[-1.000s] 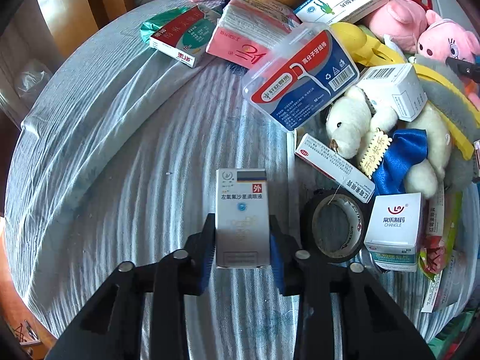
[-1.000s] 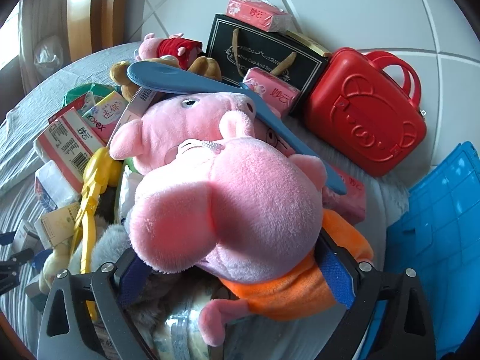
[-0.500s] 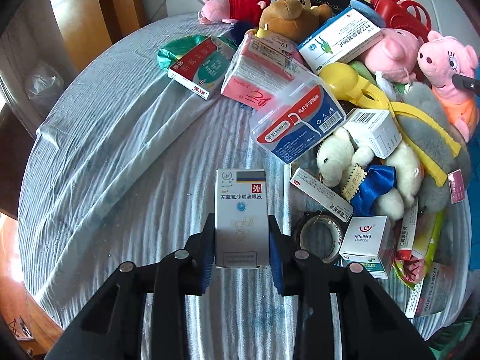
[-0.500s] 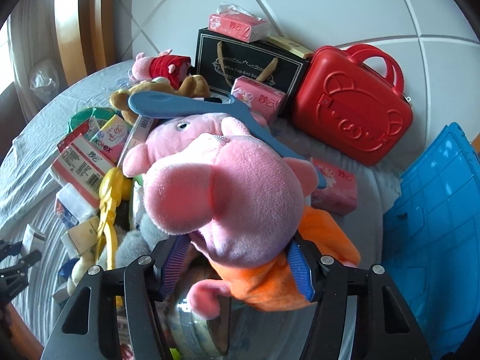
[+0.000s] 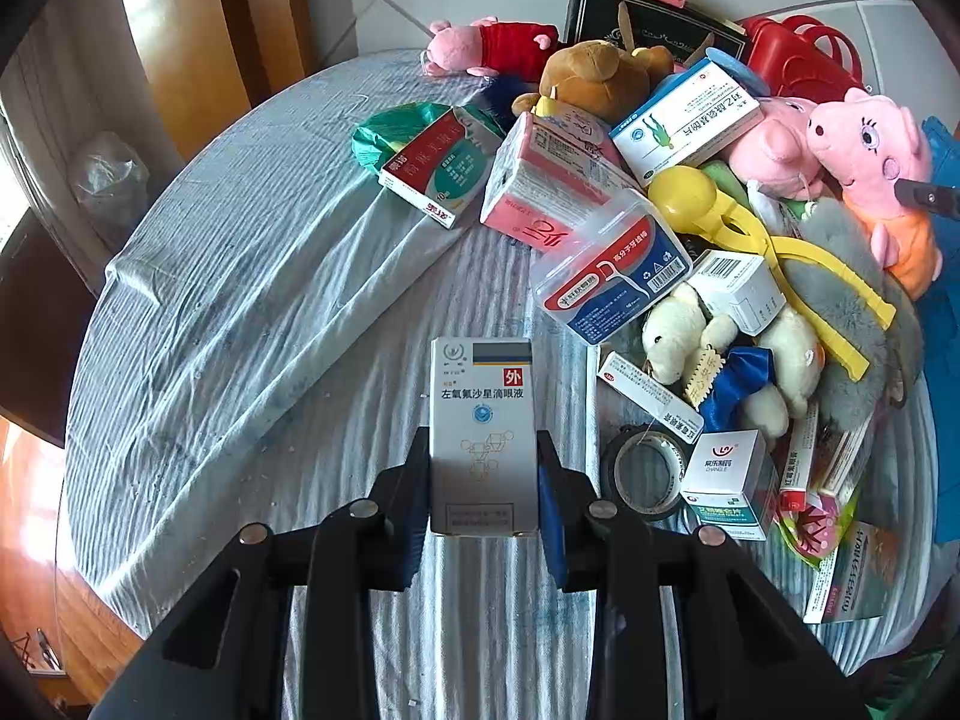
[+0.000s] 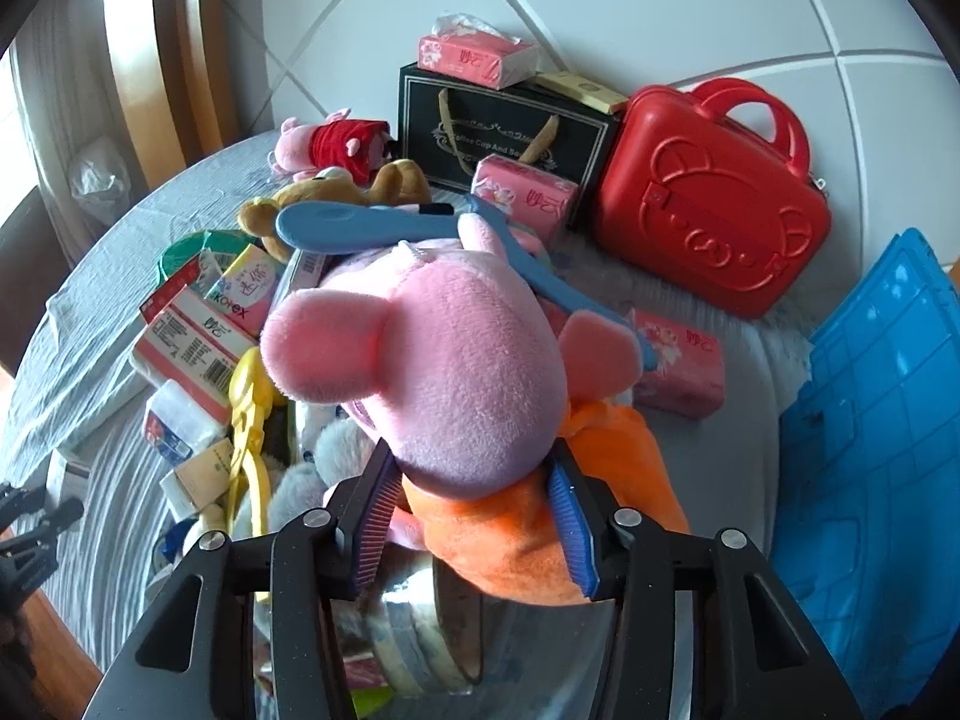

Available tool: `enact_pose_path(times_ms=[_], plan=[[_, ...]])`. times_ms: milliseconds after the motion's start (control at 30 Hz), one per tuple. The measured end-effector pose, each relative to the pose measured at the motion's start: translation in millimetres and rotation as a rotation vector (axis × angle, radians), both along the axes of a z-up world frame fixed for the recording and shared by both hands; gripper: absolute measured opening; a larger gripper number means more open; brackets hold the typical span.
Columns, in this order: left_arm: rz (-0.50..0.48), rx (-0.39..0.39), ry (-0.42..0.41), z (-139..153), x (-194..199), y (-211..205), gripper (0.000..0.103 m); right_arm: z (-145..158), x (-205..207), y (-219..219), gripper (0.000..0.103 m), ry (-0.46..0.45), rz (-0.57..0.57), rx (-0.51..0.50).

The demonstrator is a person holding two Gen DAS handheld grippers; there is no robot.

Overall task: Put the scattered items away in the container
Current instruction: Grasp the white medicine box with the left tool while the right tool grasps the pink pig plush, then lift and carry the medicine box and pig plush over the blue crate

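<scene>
My left gripper [image 5: 483, 498] is shut on a grey-white eye-drop box [image 5: 482, 420] and holds it above the striped tablecloth [image 5: 252, 312]. My right gripper [image 6: 474, 516] is shut on a pink pig plush in an orange dress [image 6: 444, 372], held above the pile; the plush also shows in the left wrist view [image 5: 870, 156]. The blue plastic crate [image 6: 876, 420] stands at the right, its edge also in the left wrist view [image 5: 945, 300]. Scattered boxes, plush toys and a yellow clamp [image 5: 750, 228] lie in a heap.
A red case [image 6: 714, 204], a black gift bag [image 6: 504, 132] and pink tissue packs [image 6: 678, 360] stand at the back by the white wall. A tape roll [image 5: 645, 471] and small boxes lie near the table's right edge. Wooden furniture is at the left.
Both grippers have risen with their loads: the eye-drop box is higher above the cloth, and the pig plush has lifted clear of the pile and swung toward the right.
</scene>
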State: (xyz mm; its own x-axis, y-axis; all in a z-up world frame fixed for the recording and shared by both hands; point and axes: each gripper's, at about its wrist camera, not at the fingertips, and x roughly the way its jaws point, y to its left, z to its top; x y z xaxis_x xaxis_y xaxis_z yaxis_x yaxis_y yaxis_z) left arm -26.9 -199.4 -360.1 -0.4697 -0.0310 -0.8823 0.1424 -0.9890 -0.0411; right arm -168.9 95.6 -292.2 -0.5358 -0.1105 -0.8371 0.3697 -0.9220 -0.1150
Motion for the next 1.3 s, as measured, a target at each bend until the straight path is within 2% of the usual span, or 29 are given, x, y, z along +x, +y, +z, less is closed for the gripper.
enact_pose_path(times_ms=[33, 100, 200, 367, 467, 533, 600, 700, 800, 967, 1300], plan=[[0.000, 0.001, 0.000, 0, 1, 0, 0.030, -4, -2, 3, 0.063, 0.003, 0.006, 0.000], [-0.003, 0.002, -0.001, -1, 3, 0, 0.030, -11, -4, 5, 0.086, 0.001, 0.029, 0.010], [-0.001, 0.004, -0.011, -6, 4, -1, 0.030, -24, -7, 5, 0.097, -0.001, 0.077, 0.049], [0.003, 0.009, -0.011, -6, 4, 0, 0.030, -29, -20, 7, 0.097, 0.032, 0.065, 0.076], [0.003, 0.011, -0.005, -3, 3, 2, 0.030, -33, -36, 2, 0.100, 0.044, 0.068, 0.136], [0.003, 0.013, -0.001, -1, 3, 3, 0.030, -40, -43, -5, 0.100, 0.037, 0.100, 0.177], [0.004, 0.017, 0.003, 1, 2, 4, 0.030, -46, -46, -11, 0.090, 0.025, 0.118, 0.204], [0.009, 0.022, 0.009, 4, 1, 6, 0.030, -43, -48, -9, 0.078, 0.023, 0.097, 0.183], [0.012, 0.025, 0.014, 8, -1, 6, 0.030, -35, -45, -6, 0.072, 0.032, 0.072, 0.159], [0.021, 0.025, 0.030, 19, -4, 5, 0.030, -7, -35, 0, 0.071, 0.051, 0.032, 0.087], [0.034, 0.021, 0.092, 57, 0, 3, 0.030, 67, -1, -11, 0.071, 0.129, 0.044, -0.006]])
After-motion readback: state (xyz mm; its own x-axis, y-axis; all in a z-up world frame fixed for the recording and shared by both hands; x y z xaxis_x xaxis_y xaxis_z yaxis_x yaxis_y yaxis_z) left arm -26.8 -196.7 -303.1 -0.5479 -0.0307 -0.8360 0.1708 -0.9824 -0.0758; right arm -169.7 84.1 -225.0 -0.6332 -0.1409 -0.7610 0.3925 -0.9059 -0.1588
